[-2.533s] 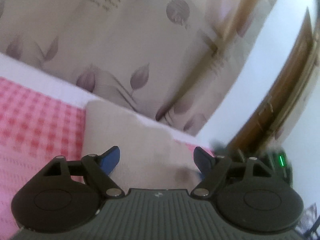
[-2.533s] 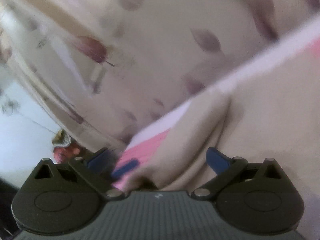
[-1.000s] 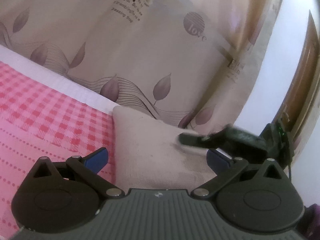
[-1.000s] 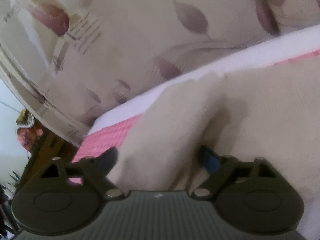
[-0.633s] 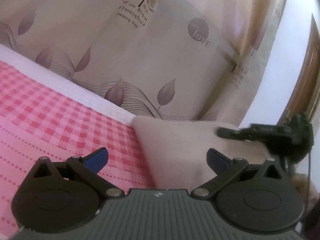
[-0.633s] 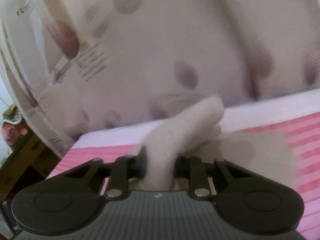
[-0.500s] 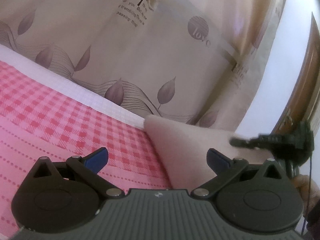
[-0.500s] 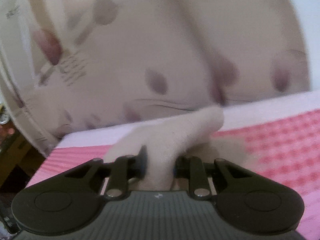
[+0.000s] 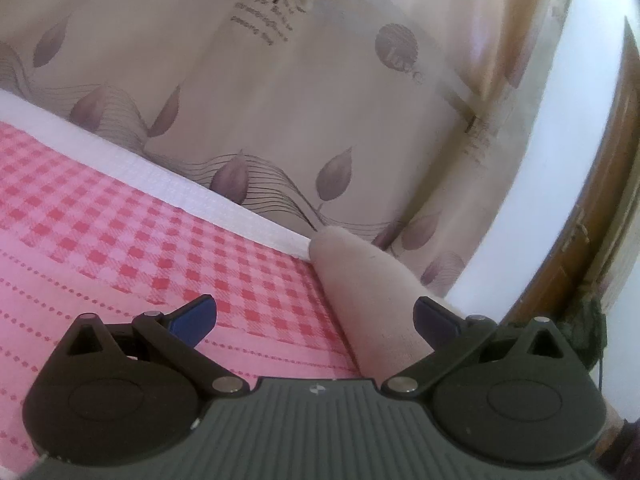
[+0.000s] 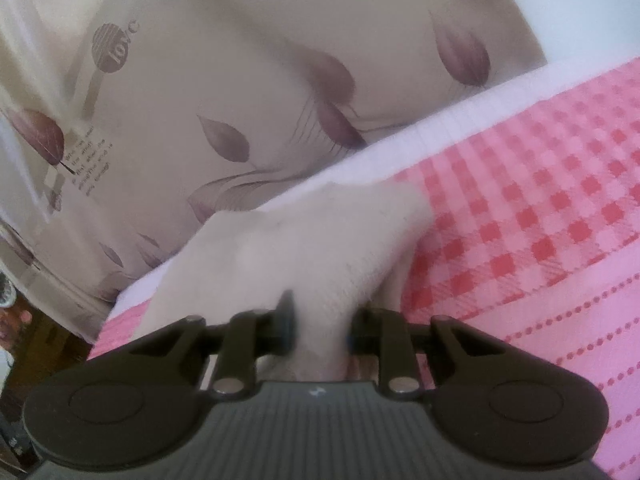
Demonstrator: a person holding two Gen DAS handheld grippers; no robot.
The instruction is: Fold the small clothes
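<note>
A beige garment (image 9: 372,292) lies bunched on the pink checked bed cover (image 9: 120,248), near the bed's far edge. My left gripper (image 9: 314,316) is open and empty, its right finger beside the garment's fold. My right gripper (image 10: 320,320) is shut on the same beige garment (image 10: 304,248) and holds a bunched part of it just above the cover (image 10: 540,240). The pinched part of the cloth is hidden between the fingers.
A cream curtain with purple leaf prints (image 9: 300,100) hangs behind the bed. A white band (image 9: 160,180) marks the bed's far edge. A wooden door frame (image 9: 600,220) and a white wall stand to the right of the curtain.
My right gripper closed on the beige garment and pulled it sideways, gathering it. In the left wrist view the garment has shrunk to a narrow fold. The left gripper stayed open.
</note>
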